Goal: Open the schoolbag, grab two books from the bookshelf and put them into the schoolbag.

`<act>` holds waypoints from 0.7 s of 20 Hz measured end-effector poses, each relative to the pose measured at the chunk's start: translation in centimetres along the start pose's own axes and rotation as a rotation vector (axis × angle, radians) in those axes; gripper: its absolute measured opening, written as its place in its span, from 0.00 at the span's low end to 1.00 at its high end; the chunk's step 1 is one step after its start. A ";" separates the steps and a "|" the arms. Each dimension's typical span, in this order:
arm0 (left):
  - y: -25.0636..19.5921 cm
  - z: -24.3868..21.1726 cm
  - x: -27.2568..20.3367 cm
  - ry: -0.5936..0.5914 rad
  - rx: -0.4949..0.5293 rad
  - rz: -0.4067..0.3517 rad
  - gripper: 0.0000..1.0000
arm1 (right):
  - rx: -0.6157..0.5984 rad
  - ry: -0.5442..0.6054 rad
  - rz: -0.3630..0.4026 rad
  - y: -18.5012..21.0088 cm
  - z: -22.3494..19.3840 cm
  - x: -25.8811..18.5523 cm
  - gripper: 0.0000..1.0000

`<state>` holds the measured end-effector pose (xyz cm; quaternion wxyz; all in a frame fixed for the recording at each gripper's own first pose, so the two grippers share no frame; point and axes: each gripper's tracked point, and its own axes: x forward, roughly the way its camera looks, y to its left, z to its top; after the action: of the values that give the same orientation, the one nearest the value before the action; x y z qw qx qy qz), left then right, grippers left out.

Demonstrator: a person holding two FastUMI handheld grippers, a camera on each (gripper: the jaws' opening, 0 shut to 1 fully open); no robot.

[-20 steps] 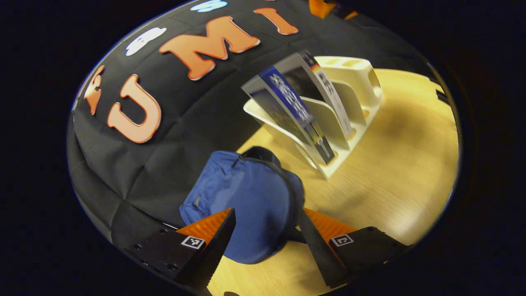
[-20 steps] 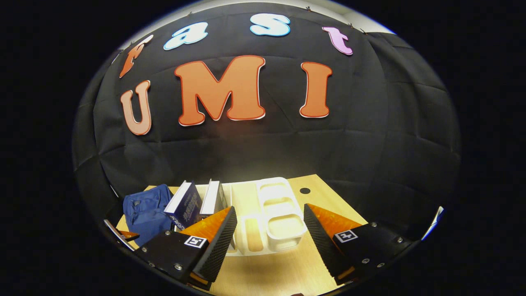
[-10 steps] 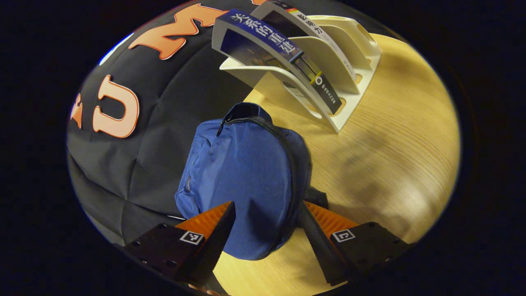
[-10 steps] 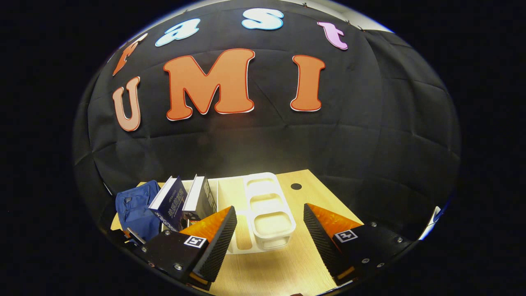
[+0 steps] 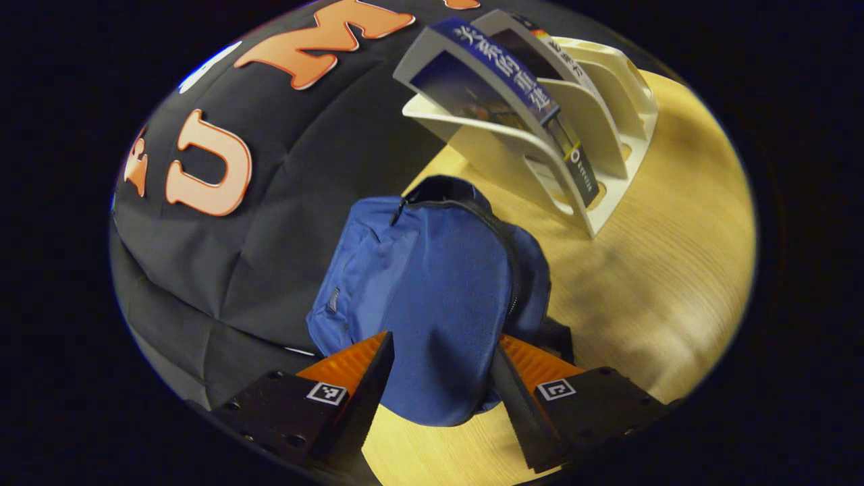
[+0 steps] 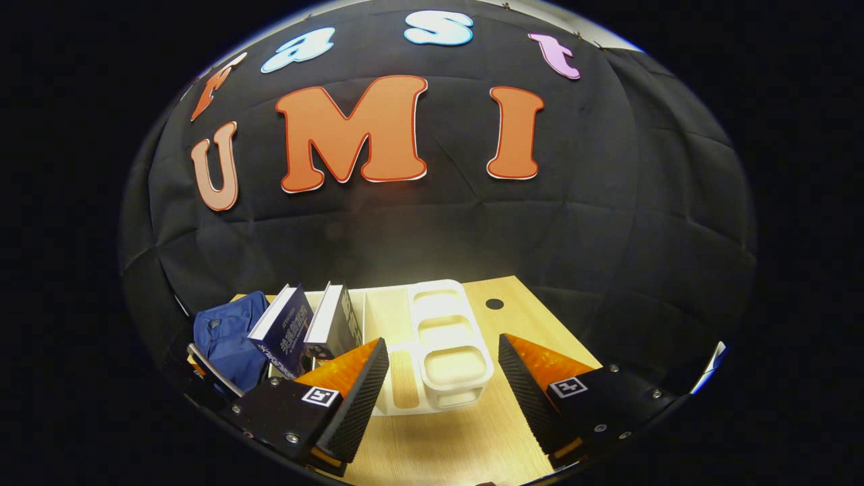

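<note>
The blue schoolbag (image 5: 432, 283) lies on the wooden table (image 5: 661, 270) with its zip shut along the right edge. My left gripper (image 5: 442, 341) is open, one finger on either side of the bag's near end. Behind the bag stands the white bookshelf (image 5: 607, 202), holding a blue book (image 5: 466, 91) and a dark book (image 5: 523, 50) that lean in its left slots. My right gripper (image 6: 442, 343) hangs open above the table in front of the bookshelf (image 6: 445, 337). In the right gripper view, the two books (image 6: 287, 331) and the schoolbag (image 6: 226, 331) are to its left.
The black cloth wall runs close behind the bag and the shelf. The shelf's right-hand compartments (image 6: 452, 368) hold nothing. A small round hole (image 6: 495, 304) sits in the table behind the shelf. Bare wood lies between the shelf and my right gripper.
My left gripper has come closer over the schoolbag and turned a little, so the bag now reaches between its fingers. My right gripper has hardly moved.
</note>
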<state>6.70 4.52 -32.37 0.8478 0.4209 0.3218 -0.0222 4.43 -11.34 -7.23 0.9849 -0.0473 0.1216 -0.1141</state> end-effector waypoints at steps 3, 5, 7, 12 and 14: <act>0.0 1.2 -0.1 -0.042 0.059 0.041 0.31 | 0.003 -0.011 -0.012 -0.9 0.4 -0.2 0.97; -0.3 1.5 0.0 -0.042 0.116 0.054 0.20 | 0.016 -0.012 -0.015 -1.5 0.5 -0.4 0.97; -2.3 0.3 0.8 0.014 0.128 -0.034 0.03 | 0.020 -0.023 -0.017 -1.8 0.7 -0.5 0.97; -2.6 0.3 1.2 0.039 0.219 -0.111 0.01 | 0.053 -0.017 0.015 -2.2 0.7 -0.7 0.97; -2.3 0.1 0.6 0.050 0.224 -0.144 0.00 | 0.089 -0.008 0.036 -2.3 0.4 -0.7 0.97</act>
<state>6.52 3.14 -34.25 0.7835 0.4889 0.3679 -0.1084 3.38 -13.38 -6.39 0.9884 -0.0018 0.1134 -0.1014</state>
